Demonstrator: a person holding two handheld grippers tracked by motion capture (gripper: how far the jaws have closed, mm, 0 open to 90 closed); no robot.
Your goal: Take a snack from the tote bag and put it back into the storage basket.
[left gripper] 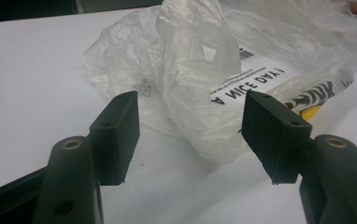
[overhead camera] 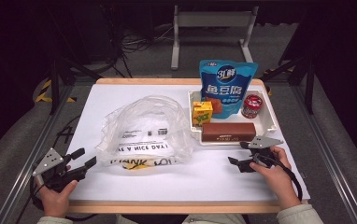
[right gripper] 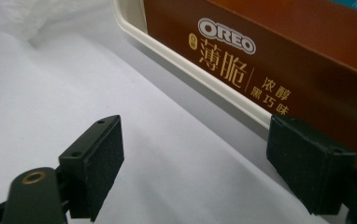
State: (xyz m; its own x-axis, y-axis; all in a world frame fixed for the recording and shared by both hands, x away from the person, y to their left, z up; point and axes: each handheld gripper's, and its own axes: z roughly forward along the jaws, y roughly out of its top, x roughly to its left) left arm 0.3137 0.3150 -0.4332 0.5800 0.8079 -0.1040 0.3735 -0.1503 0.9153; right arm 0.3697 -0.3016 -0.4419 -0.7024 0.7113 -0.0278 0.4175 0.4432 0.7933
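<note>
Looking down from the high view first: a white tray sits at the far right of the white table, and I'll use it as the anchor for everything. Inside it, a brown Oreo box lies along the near wall, a yellow drink carton stands by the left wall, a blue snack pouch leans up at the back, and a small red can sits to the pouch's right. Left of the tray, just beside its left wall, a crumpled clear plastic bag is spread out with printed lettering along its near edge. The right gripper is held just in front of the tray's near wall, jaws spread with nothing in them. The left gripper is well away from the tray, over at the near left of the bag, jaws apart and empty too.

Left gripper view: both black jaws stand wide, pointed at the plastic bag, which lies a bit past the tips on the table, not touched. Its upside-down lettering and a yellow patch show beside the right jaw.

Right gripper view: jaws gaping, nothing between them but bare table. The tray's cream rim runs diagonally just ahead, with the Oreo box right behind it.
</note>
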